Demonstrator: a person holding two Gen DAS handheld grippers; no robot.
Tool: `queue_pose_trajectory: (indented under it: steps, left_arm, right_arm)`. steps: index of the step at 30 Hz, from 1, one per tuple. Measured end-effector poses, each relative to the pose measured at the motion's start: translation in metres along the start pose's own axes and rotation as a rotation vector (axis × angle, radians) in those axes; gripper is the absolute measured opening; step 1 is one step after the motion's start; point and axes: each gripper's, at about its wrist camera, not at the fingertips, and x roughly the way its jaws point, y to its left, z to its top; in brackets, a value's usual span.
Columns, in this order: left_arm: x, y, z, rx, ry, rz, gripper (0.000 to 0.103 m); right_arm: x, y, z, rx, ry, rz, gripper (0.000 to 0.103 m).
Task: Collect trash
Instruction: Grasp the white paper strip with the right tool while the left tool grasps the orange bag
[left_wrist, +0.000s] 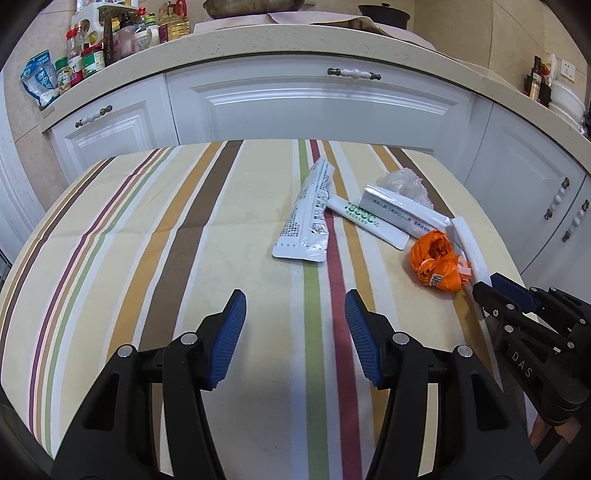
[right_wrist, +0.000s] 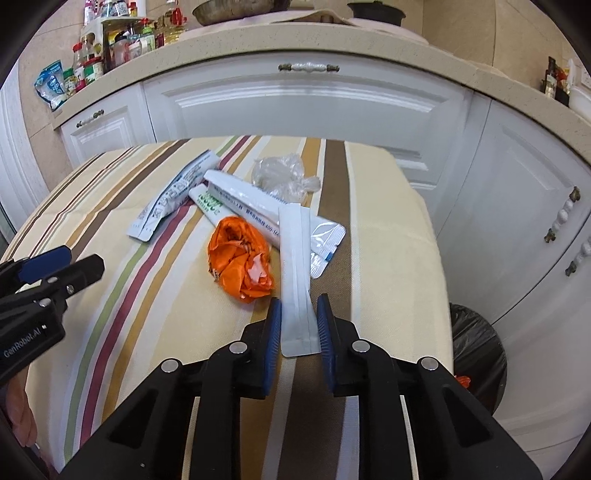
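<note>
While the left gripper hangs spread and empty over the striped tablecloth, the right gripper pinches a long white sachet beside the orange wrapper. Lift it straight, then carry right to the black-lined bin.

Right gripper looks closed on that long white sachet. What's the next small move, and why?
Probably lift the long white sachet clear and swing it right toward the black-lined bin beside the table. The right gripper has its pads against the sachet's near end, while its far end lies over other wrappers beside the orange wrapper. The left gripper stands open with nothing in it.
</note>
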Motion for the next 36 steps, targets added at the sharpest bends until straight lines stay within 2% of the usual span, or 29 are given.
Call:
queue_pose_trajectory:
  steps: [7,18,21,27,29,31,36]
  left_arm:
    - [-0.002,-0.027,0.004,0.025,-0.006,-0.038,0.055]
    - [0.006,-0.088,0.021,0.076,-0.035,-0.079,0.062]
    - [0.013,-0.104,0.026,0.095,-0.043,-0.070,0.069]
    - [0.042,-0.122,0.027,0.133,-0.001,-0.005,0.069]
    - [0.049,-0.122,0.026,0.129,0.024,0.005,0.067]
    - [0.053,-0.121,0.024,0.138,0.039,0.007,0.052]
    - [0.050,-0.122,0.016,0.170,0.017,0.018,0.048]
  right_arm:
    - [-0.019,-0.016,0.001,0.014,-0.067,-0.039,0.021]
    - [-0.036,-0.072,-0.007,0.098,-0.116,-0.103,0.021]
    - [-0.037,-0.084,-0.011,0.120,-0.121,-0.108,0.021]
    - [-0.038,-0.108,-0.018,0.160,-0.125,-0.110,0.021]
    - [-0.038,-0.113,-0.020,0.168,-0.125,-0.108,0.021]
    - [-0.037,-0.117,-0.023,0.172,-0.124,-0.105,0.021]
    - [-0.035,-0.121,-0.026,0.179,-0.124,-0.100,0.021]
